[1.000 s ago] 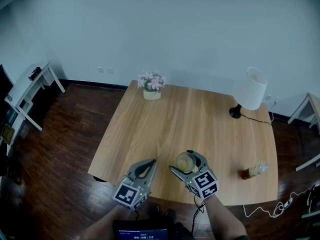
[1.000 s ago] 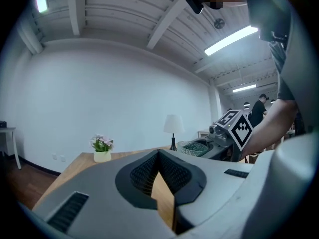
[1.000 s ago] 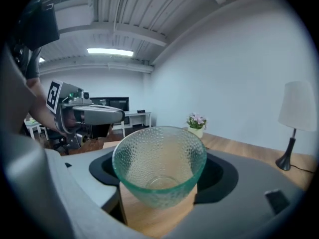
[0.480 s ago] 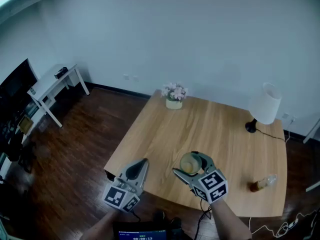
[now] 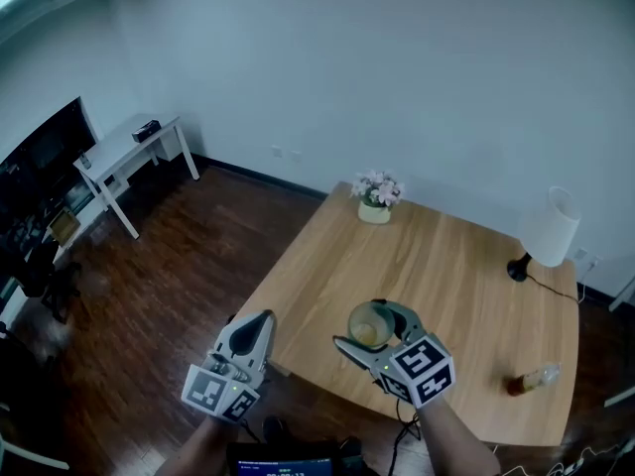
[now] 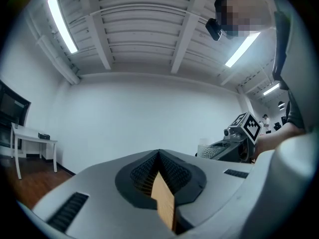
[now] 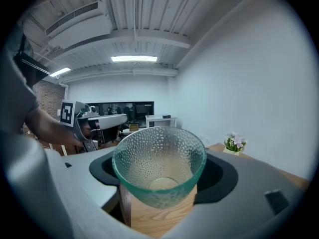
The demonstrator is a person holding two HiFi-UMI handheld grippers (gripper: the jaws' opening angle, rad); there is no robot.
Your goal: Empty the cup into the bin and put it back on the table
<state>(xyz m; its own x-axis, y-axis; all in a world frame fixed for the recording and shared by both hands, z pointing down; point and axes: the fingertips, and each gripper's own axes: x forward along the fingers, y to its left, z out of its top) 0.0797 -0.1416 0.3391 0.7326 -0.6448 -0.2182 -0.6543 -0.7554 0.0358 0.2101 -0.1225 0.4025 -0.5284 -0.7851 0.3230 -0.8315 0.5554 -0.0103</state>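
Note:
A clear dimpled glass cup (image 5: 372,327) sits upright between the jaws of my right gripper (image 5: 363,323), above the near part of the wooden table (image 5: 446,266). In the right gripper view the cup (image 7: 159,166) fills the middle, both jaws pressing on its sides. Something pale tan shows at its bottom; I cannot tell what it is. My left gripper (image 5: 264,318) hangs past the table's near left edge, over the dark floor, shut with nothing in it. Its closed tips (image 6: 159,156) point at a bare white wall. No bin shows in any view.
On the table stand a small pot of pink flowers (image 5: 375,194) at the far edge, a white lamp (image 5: 549,228) at the far right and a lying bottle (image 5: 531,380) near the right edge. A white side table (image 5: 134,147) and dark screen (image 5: 40,167) stand at left.
The head view has swung to the left, so the table sits further right in it. My left gripper has come off the table's edge over the floor. The cup stays held.

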